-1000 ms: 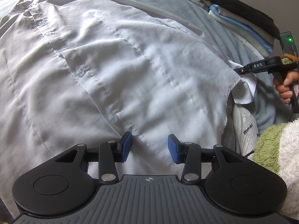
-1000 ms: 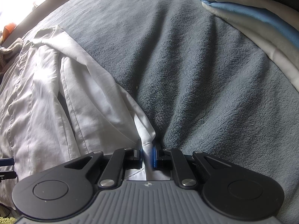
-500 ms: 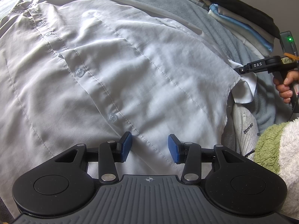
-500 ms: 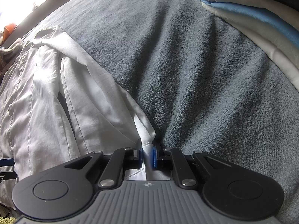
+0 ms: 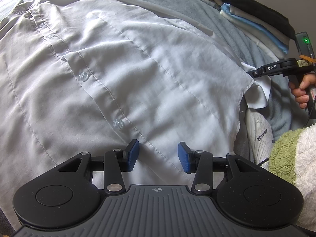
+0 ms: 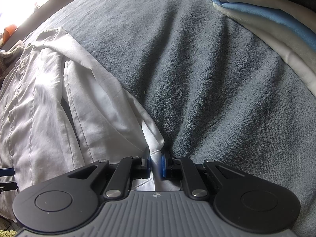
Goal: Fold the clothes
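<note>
Grey fleece blanket (image 6: 197, 69) carries a white buttoned shirt (image 5: 138, 79) spread flat — right gripper (image 6: 156, 164) clamps its edge at six o'clock; left gripper (image 5: 157, 155) hovers, fingers apart, over the hem.

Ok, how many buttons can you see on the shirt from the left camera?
4 clearly: two small ones up near the collar, one mid-placket, one lowest, just above the left gripper. More may be hidden in folds of the shirt.

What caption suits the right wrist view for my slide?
Right gripper shut on the white shirt's edge over a grey blanket.
</note>
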The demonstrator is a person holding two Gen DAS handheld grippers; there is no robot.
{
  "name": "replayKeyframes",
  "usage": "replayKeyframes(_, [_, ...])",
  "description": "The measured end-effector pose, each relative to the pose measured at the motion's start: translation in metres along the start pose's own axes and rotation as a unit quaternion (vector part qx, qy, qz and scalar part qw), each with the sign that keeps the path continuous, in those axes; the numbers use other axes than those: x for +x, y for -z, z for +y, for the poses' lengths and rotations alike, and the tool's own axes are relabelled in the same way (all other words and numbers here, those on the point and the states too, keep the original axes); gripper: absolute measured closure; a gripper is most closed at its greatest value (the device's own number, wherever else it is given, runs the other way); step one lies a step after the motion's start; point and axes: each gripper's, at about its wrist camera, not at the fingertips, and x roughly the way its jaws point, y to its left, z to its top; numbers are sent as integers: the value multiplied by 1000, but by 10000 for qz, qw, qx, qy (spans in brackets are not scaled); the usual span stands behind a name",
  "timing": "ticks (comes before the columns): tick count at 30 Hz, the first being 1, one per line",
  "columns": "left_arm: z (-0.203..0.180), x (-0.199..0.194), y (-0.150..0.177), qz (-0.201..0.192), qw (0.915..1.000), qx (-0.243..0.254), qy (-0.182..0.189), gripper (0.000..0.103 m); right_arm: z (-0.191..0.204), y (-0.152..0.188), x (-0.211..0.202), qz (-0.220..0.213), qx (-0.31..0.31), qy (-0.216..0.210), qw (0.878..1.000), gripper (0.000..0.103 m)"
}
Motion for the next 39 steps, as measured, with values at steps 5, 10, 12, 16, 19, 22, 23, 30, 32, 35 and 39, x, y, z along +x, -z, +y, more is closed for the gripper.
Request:
replayKeyframes(5, [0, 0, 0, 6, 10000, 4, -3, 59, 0, 1, 0, -3, 7, 2, 10000, 93])
replayKeyframes(10, [-1, 0, 0, 9, 10000, 5, -5, 59, 0, -1, 0, -4, -2, -2, 10000, 93])
replayKeyframes(12, [-1, -1, 0, 11, 10000, 7, -4, 58, 0, -1, 0, -6, 4, -7, 10000, 93])
replayKeyframes(16, [0, -1, 0, 16, 10000, 12, -1, 58, -1, -2, 0, -10, 25, -21, 10000, 93])
replayKeyframes(19, [0, 0, -1, 18, 10000, 14, 0, 58, -1, -2, 0, -10, 38, -30, 10000, 93])
replayKeyframes(22, [-1, 0, -1, 19, 10000, 16, 2, 57, -1, -3, 0, -12, 46, -33, 10000, 93])
replayKeyframes(23, [-1, 0, -1, 20, 10000, 17, 3, 57, -1, -3, 0, -13, 49, -35, 10000, 93])
replayKeyframes(30, [-1, 0, -1, 20, 10000, 18, 1, 57, -3, -1, -1, -58, 157, -235, 9996, 80])
replayKeyframes(32, [-1, 0, -1, 20, 10000, 19, 0, 56, -3, 0, -2, -79, 151, -325, 9993, 73])
replayKeyframes(35, [-2, 0, -1, 21, 10000, 24, 1, 56, 2, 0, -1, -94, 6, -355, 9993, 66])
replayKeyframes(39, [-2, -1, -1, 24, 10000, 29, 1, 56, 7, 0, 0, -102, -215, -288, 9993, 66])
